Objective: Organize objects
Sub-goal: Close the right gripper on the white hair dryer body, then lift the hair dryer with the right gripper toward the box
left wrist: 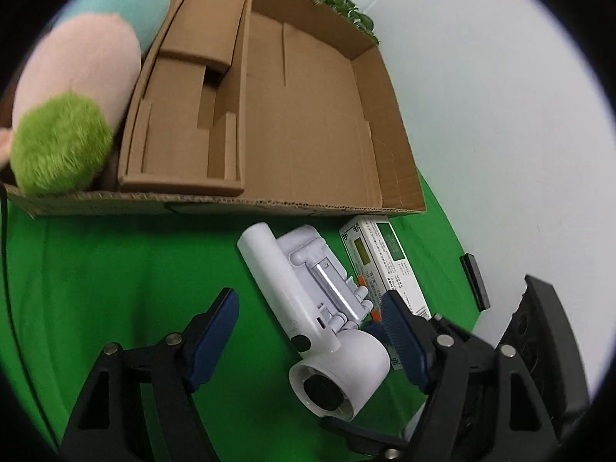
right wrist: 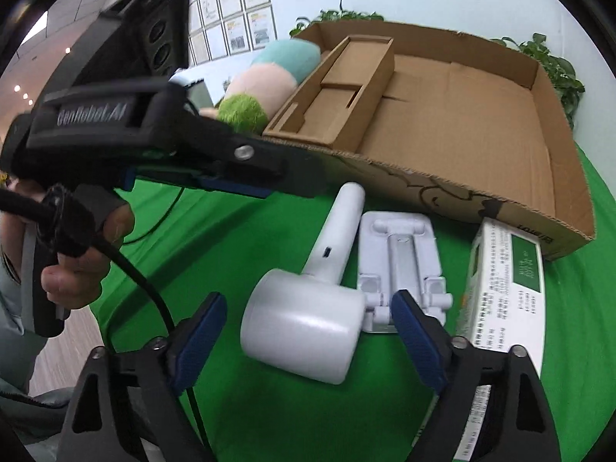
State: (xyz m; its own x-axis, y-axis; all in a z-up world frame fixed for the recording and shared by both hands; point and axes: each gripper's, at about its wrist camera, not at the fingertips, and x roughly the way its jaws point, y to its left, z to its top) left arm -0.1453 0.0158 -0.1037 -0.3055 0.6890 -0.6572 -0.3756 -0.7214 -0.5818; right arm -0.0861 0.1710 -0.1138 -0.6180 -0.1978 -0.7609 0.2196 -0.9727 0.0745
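A white handheld fan (left wrist: 304,308) (right wrist: 308,327) lies on the green cloth in front of an open cardboard box (left wrist: 392,123) (right wrist: 546,115). My left gripper (left wrist: 308,308) is open and straddles the fan's handle, pads clear of it. My right gripper (right wrist: 308,304) is open around the fan's round head, its right pad close to it, the left pad apart. Beside the fan lie a pale lavender phone stand (left wrist: 308,254) (right wrist: 400,246) and a white-and-green carton (left wrist: 389,258) (right wrist: 508,281). The left gripper (right wrist: 261,188) also shows side-on in the right wrist view, held by a hand (right wrist: 77,269).
A cardboard insert (left wrist: 184,123) (right wrist: 338,104) sits in the box's left part. A pastel plush toy (left wrist: 77,96) (right wrist: 261,81) lies left of the insert. Potted plants (left wrist: 346,4) (right wrist: 554,65) stand behind. A small black object (left wrist: 475,281) lies at the cloth's right edge.
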